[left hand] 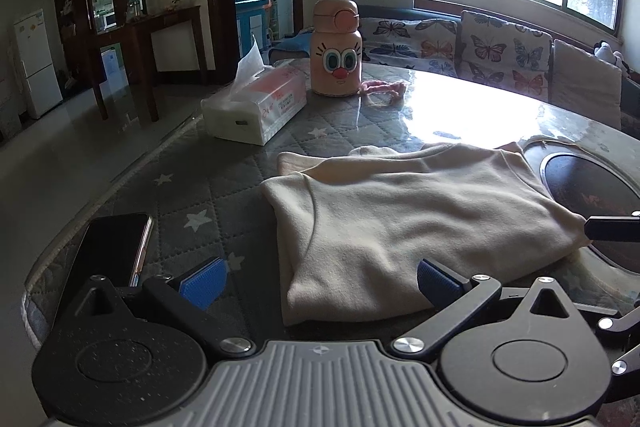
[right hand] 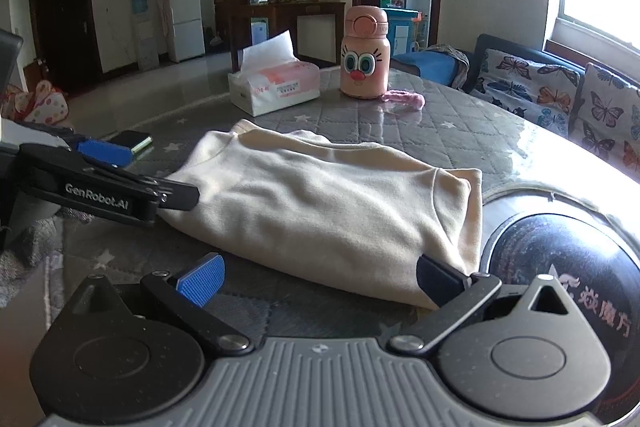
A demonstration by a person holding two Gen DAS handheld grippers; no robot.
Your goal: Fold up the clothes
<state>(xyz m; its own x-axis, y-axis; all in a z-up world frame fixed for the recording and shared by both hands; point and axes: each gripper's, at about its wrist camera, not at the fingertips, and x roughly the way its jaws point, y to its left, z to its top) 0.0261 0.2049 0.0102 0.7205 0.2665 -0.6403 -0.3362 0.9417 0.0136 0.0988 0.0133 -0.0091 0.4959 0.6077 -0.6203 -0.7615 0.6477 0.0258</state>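
A cream garment lies folded into a compact rectangle on the round quilted table; it also shows in the right wrist view. My left gripper is open, its blue pads either side of the garment's near left edge. My right gripper is open at the garment's near right corner, its right finger touching the cloth. The left gripper also shows at the left of the right wrist view, beside the garment's left edge. A right fingertip shows at the garment's right edge.
A tissue box, a pink cartoon bottle and a pink cord stand at the table's far side. A black phone lies near left. A dark round inset sits at right. A butterfly-cushioned sofa stands behind.
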